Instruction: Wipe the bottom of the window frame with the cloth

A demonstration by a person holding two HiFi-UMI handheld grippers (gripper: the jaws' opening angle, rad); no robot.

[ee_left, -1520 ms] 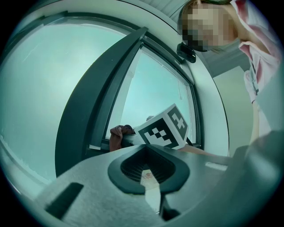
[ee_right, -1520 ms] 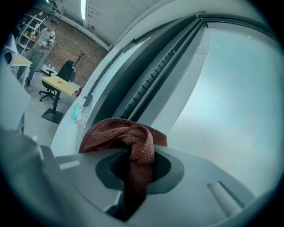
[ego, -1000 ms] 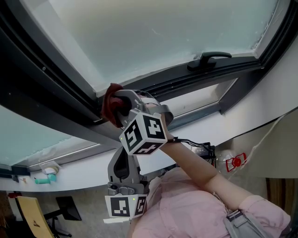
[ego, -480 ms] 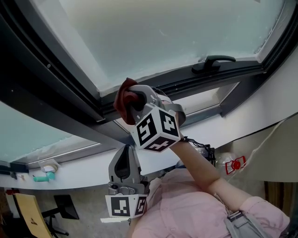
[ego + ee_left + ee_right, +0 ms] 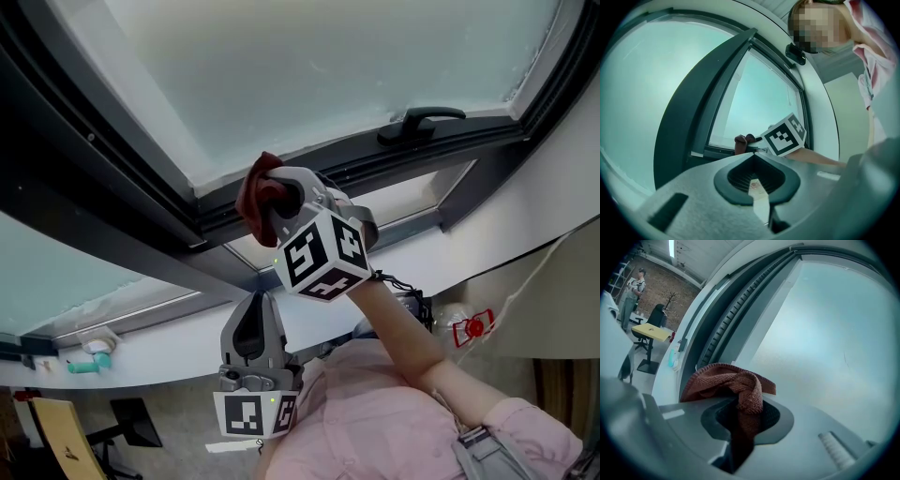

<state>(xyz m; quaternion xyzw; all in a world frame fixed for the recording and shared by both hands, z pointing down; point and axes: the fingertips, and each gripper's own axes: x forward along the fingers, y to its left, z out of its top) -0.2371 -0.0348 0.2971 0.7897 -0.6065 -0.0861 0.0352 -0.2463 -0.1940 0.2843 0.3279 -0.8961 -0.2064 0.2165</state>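
- Cloth (image 5: 255, 199) is pinched by right gripper (image 5: 281, 194), held at bottom window frame (image 5: 361, 167).
- Left gripper (image 5: 260, 302) is held below it, jaws pressed together, empty.
- Window handle (image 5: 422, 120) is seen further right along the frame.

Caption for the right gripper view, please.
Right gripper shut on the cloth, up by the dark window frame and frosted pane.

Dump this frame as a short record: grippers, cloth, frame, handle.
right gripper: shut on the cloth, raised at the window frame
left gripper: shut, empty, held low, away from the window frame
cloth: reddish-brown, bunched, at the frame's bottom rail
window handle: black, on that rail, right of the cloth
contact: cloth-to-rail touch not certain
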